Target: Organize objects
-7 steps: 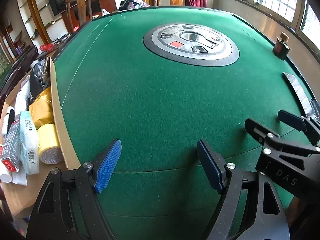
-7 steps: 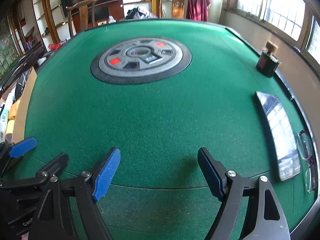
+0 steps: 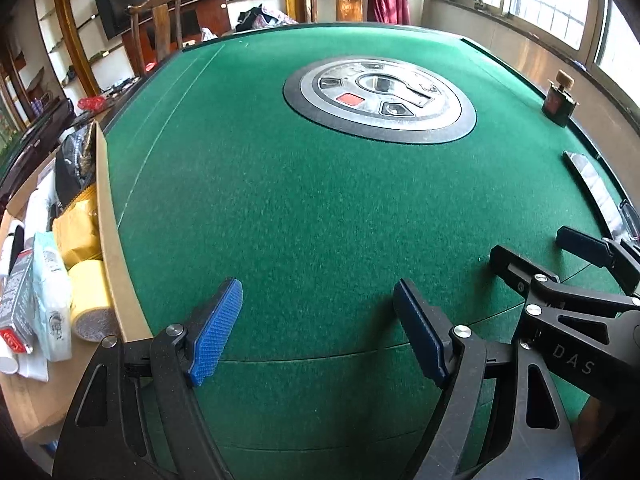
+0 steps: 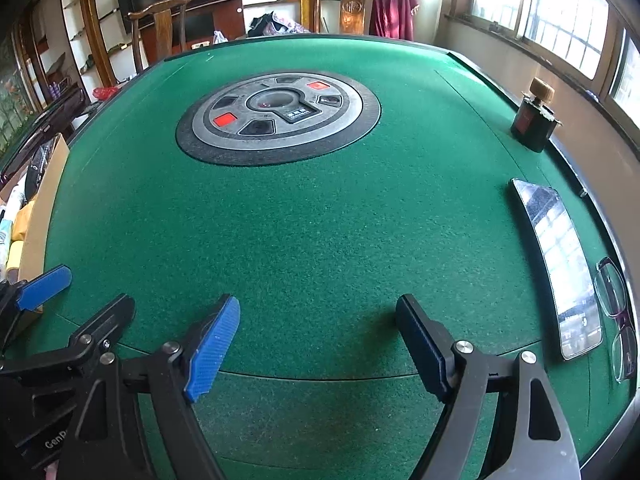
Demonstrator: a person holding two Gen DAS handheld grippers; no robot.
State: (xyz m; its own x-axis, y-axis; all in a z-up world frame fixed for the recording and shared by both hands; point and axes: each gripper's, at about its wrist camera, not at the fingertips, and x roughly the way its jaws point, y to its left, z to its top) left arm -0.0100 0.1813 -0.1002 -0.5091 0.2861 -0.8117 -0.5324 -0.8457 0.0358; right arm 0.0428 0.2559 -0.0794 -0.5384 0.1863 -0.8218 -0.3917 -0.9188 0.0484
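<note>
My left gripper (image 3: 318, 330) is open and empty over the near part of the green felt table (image 3: 304, 208). My right gripper (image 4: 318, 334) is open and empty beside it, and it also shows at the right of the left wrist view (image 3: 560, 256). A smartphone (image 4: 556, 260) lies flat near the right edge, a pair of glasses (image 4: 618, 312) just right of it. A dark perfume bottle (image 4: 534, 122) with a wooden cap stands farther along that edge. A cardboard box (image 3: 108, 248) off the left edge holds packets, a tape roll (image 3: 90, 304) and other items.
A round control panel (image 4: 280, 114) is set flush in the table's middle. Wooden chairs (image 4: 160, 28) stand beyond the far edge, one with a red cloth (image 4: 390, 8) over it. Shelves and a television are at the back left, windows at the right.
</note>
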